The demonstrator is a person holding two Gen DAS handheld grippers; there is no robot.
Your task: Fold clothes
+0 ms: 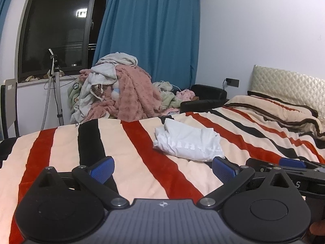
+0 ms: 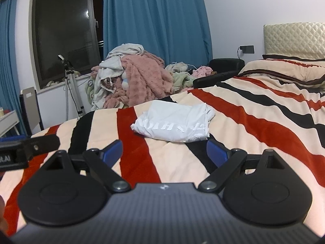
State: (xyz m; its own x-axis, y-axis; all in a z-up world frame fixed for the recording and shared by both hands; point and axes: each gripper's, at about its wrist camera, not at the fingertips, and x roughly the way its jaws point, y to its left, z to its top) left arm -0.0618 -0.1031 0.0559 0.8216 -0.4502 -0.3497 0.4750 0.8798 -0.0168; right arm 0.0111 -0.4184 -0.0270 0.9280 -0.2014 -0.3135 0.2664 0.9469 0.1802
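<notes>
The folded shirt [image 1: 187, 142] lies on the bed [image 1: 132, 172], just ahead of both hand-held grippers. The left hand-held gripper [image 1: 163, 167] and right hand-held gripper [image 2: 163, 152] gape, empty.

A bed [image 2: 264, 126] with a cream blanket striped red and black fills the foreground, and a quilted headboard [image 2: 294, 38] stands against the pale wall [image 1: 254, 30] at right. Blue curtains [image 2: 154, 20] flank a dark window [image 2: 63, 34] — a ceiling light is reflected in the glass. A wall socket [image 2: 246, 49] with a plug sits near the headboard, and a chair [image 1: 9, 95] stands at far left — below the window sill.
</notes>
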